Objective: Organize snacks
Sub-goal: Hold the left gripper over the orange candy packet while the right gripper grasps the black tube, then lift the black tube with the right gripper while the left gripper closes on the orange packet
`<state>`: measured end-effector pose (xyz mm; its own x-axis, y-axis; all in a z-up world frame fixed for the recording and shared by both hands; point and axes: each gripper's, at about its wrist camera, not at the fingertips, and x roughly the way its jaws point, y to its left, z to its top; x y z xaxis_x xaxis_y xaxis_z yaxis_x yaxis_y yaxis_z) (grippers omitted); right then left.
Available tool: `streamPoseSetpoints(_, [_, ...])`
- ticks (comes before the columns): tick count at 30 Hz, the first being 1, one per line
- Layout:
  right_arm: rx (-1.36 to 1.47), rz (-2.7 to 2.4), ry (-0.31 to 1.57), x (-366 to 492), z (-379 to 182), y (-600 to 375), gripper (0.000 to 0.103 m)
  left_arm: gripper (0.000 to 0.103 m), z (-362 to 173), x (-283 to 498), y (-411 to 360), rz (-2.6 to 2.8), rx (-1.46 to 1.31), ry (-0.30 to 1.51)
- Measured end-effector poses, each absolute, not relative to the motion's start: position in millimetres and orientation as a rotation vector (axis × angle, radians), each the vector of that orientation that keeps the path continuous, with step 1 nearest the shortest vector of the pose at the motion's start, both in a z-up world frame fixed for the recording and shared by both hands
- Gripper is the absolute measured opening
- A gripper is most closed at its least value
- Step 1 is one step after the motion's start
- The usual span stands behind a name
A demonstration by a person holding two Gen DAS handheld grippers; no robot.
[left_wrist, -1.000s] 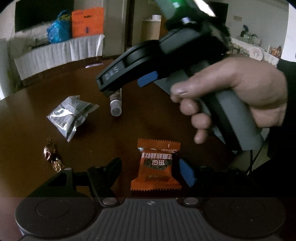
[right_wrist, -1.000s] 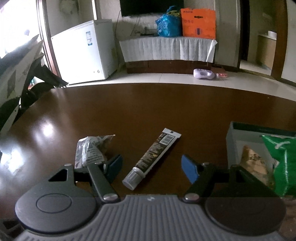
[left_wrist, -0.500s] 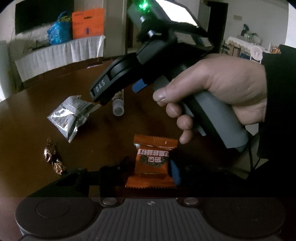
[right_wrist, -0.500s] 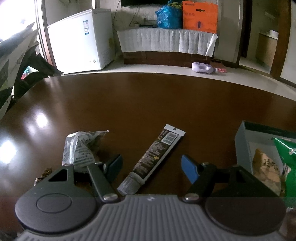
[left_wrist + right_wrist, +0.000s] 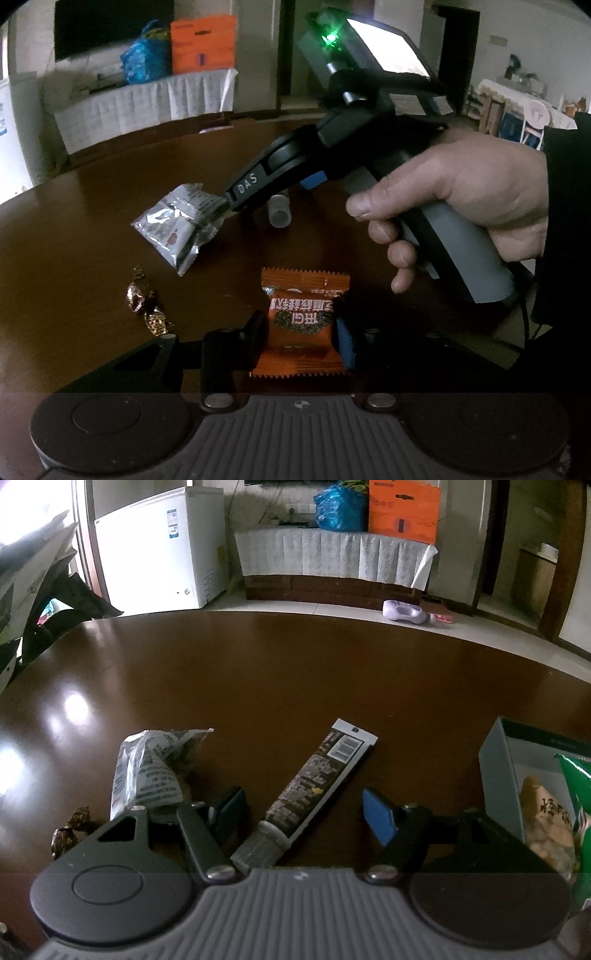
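Left gripper (image 5: 301, 338) clamped on the orange snack packet (image 5: 303, 325), jaws pressing its two side edges; packet flat on the dark table (image 5: 295, 672), long axis running near-to-far. Right gripper (image 5: 303, 814) spread wide, empty, straddling the tube (image 5: 314, 786), which lies diagonally, cap nearest. Box (image 5: 496, 771) sits right.

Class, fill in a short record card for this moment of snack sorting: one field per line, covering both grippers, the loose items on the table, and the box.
left gripper: shut on orange snack packet
right gripper: open, fingers either side of the tube
silver packet: lying left of tube
wrapped candies: on table
box: right edge, holds green bag
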<state>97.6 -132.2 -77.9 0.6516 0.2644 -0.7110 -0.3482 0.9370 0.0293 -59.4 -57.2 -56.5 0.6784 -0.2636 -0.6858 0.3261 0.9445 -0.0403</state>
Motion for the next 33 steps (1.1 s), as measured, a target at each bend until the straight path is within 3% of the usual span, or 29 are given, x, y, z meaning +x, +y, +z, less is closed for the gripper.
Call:
streamPoseSetpoints(3, [-0.121, 0.351, 0.779, 98, -79, -132, 0.069, 0.04, -56, -60, -55, -0.321, 0.083, 0.756])
streamPoseSetpoints(17, [-0.162, 0.39, 0.749, 90, -78, -140, 0.028, 0.04, -57, -52, -53, -0.293, 0.079, 0.759])
streamPoseSetpoints(33, [-0.132, 0.434, 0.735, 83, -68, -151, 0.022, 0.038, -54, -45, -49, -0.265, 0.029, 0.747])
